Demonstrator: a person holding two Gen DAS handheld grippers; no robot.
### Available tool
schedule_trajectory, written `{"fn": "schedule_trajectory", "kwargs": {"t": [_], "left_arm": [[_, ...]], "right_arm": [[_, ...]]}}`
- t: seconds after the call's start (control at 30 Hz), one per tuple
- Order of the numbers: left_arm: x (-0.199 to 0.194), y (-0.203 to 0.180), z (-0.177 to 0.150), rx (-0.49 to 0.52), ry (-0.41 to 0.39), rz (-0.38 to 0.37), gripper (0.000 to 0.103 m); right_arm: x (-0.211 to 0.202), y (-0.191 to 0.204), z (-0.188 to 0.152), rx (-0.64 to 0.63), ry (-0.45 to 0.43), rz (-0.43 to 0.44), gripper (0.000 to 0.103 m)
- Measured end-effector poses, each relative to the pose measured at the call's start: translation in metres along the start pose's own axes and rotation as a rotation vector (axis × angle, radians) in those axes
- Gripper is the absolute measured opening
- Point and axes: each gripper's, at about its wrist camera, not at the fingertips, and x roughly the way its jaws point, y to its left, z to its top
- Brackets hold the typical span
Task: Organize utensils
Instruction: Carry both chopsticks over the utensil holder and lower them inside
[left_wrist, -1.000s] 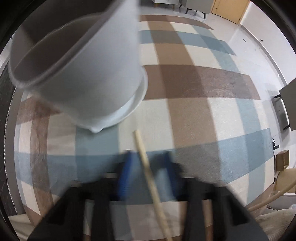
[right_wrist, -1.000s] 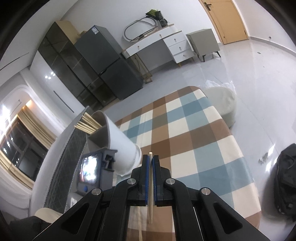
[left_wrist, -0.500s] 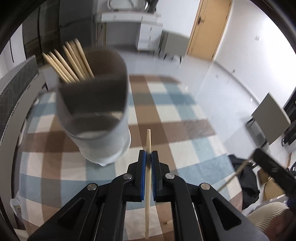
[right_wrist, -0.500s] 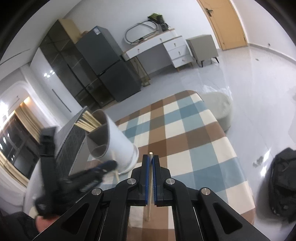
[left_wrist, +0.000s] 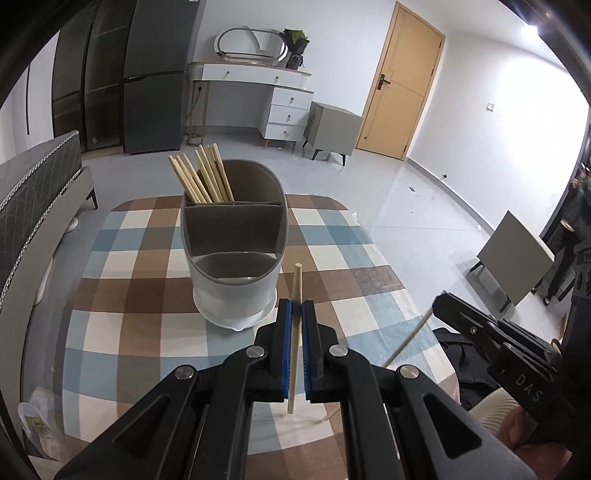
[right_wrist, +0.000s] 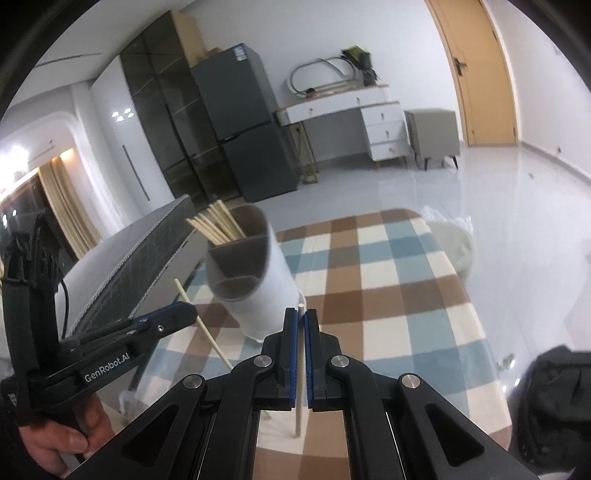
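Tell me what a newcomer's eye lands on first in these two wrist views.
First, the white utensil holder standing on the checked tablecloth, with a bundle of chopsticks fanned out of its rear compartment. Next, the two grippers just short of it: the left gripper and the right gripper each have their jaws shut on a single wooden chopstick, the left chopstick and the right chopstick.

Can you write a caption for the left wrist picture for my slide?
Left gripper clamps one chopstick before a white divided holder with chopsticks in its back compartment.
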Motion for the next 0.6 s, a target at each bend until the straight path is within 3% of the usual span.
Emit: {"fn": "schedule_trajectory", "kwargs": {"t": [0.3,0.6], "left_arm": [[-0.029,0.008,0.019,0.024,-0.041,-0.027,0.001],[-0.06,0.025,0.068,-0.002,-0.117,-0.021,0.001]], "right_arm": [[-0.01,0.023,0.015,-0.047,-0.047,-0.009,0.003],[-0.016,0.042,0.063,-0.076,-0.112,0.02,0.003]]}}
